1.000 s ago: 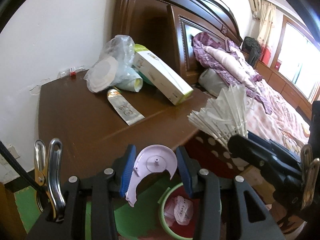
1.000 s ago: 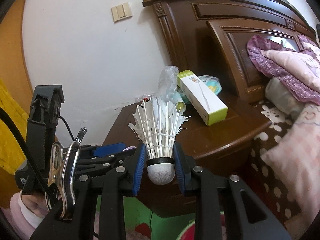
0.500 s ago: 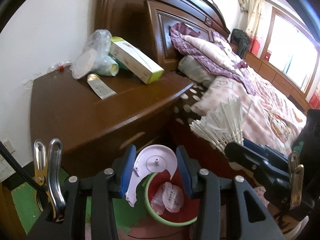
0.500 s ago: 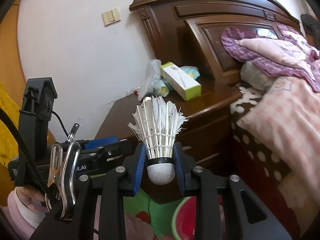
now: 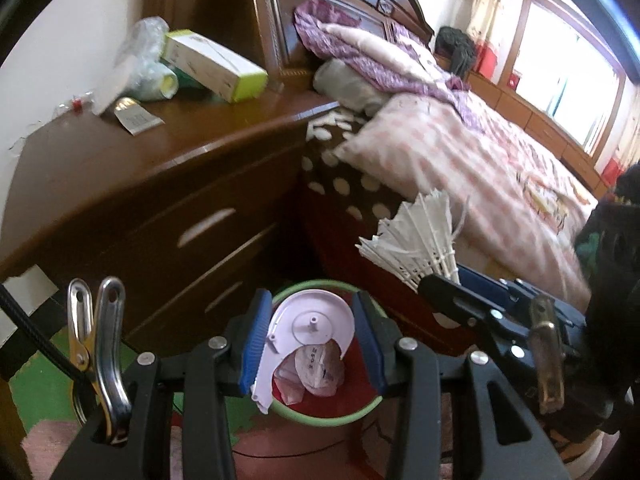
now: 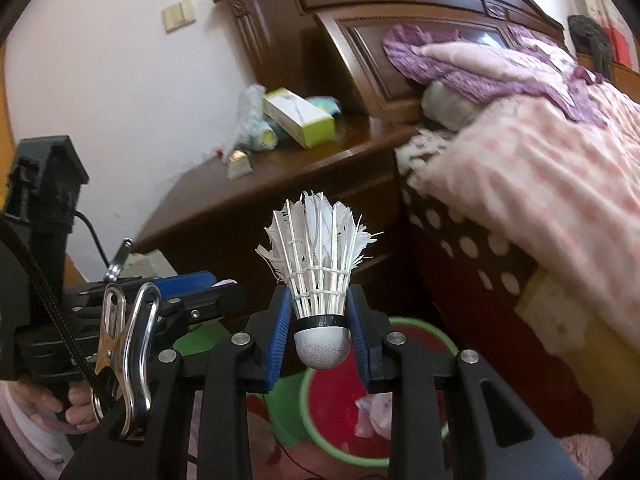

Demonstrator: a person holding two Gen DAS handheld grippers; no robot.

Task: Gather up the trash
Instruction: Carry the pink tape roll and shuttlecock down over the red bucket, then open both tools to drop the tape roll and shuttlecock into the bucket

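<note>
The left gripper (image 5: 310, 340) is clamped part-way closed on a pale lilac plastic disc (image 5: 310, 326), a broken round piece with a peg at its centre, its blue pads pressing the rim on both sides. The right gripper (image 6: 318, 328) is likewise closed on a white feather shuttlecock (image 6: 318, 276), pinched at the black band just above the cork, feathers pointing away from the camera. Both pieces hang above a red waste bin with a green rim (image 5: 352, 418) that stands on the floor and already holds crumpled wrappers (image 5: 316, 372). The likeliest slip is a miss: in the right wrist view the shuttlecock sits over the near-left part of the bin's rim (image 6: 304, 408), so a release here could bounce it off the rim onto the floor, and the light feathers may drift. The disc's long broken tail could catch on a pad and hang rather than drop. The two grippers are close together, so they could knock each other if both open at once. Behind the bin, the brown bedside cabinet (image 5: 120, 184) crowds the left and the bed (image 5: 480, 168) the right, leaving a narrow gap. At the cabinet top's far corner by the wall, more items wait: a crinkled plastic bag (image 5: 140, 52), a white and green box (image 5: 216, 66), and a flattened tube (image 5: 134, 114).
</note>
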